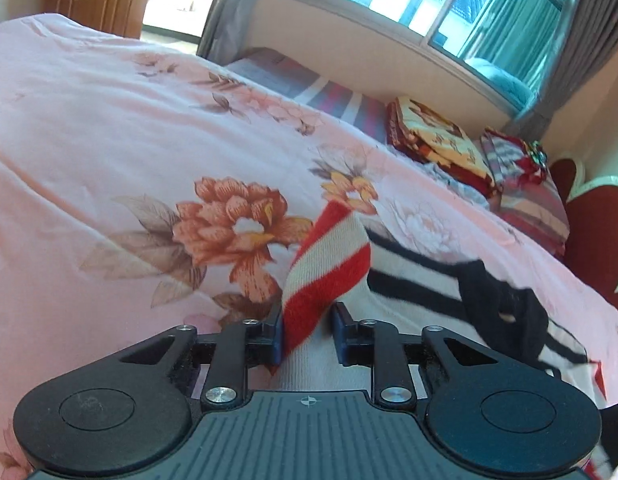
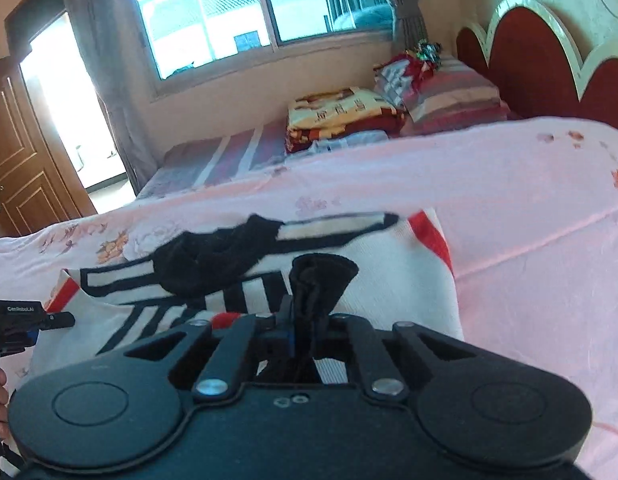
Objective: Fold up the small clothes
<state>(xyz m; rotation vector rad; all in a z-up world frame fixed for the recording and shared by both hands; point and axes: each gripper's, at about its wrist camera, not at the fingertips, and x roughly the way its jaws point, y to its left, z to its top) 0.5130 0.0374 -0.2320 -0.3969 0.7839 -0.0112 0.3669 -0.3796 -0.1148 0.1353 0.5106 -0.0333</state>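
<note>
A: Start at the left gripper [image 1: 307, 334]. What are its fingers doing?

B: They are pinched on a red-and-white striped cuff [image 1: 327, 264] of the small garment [image 1: 393, 312]. The cuff stands up twisted between the blue pads [image 1: 277, 338], with the pale knit running down under the claw.

A: And the right gripper [image 2: 305, 320]?

B: Pressed together on a black bunched piece [image 2: 323, 276] of the same garment, which rises in a tuft between the jaws. The fingers themselves are mostly hidden by the cloth.

A: Where does the rest of it lie?

B: Taking the pink floral bedspread [image 1: 109, 132] as the landmark: the white knit with black stripes lies spread on top of it, just beyond both claws. In the right wrist view a black collar part [image 2: 213, 260] lies rumpled across the knit, and a red edge [image 2: 431, 236] marks its far corner. The picture is blurred there.

A: Anything farther out?

B: Past the far side of the bedspread sits a folded red and yellow blanket [image 2: 341, 114], with a striped pillow [image 2: 449, 98] beside it toward the red headboard [image 2: 549, 52]. Behind them is the window [image 2: 225, 16]; a wooden door [image 2: 13, 152] stands off the bedspread's foot end. The left gripper's tip also shows at the left edge of the right view.
</note>
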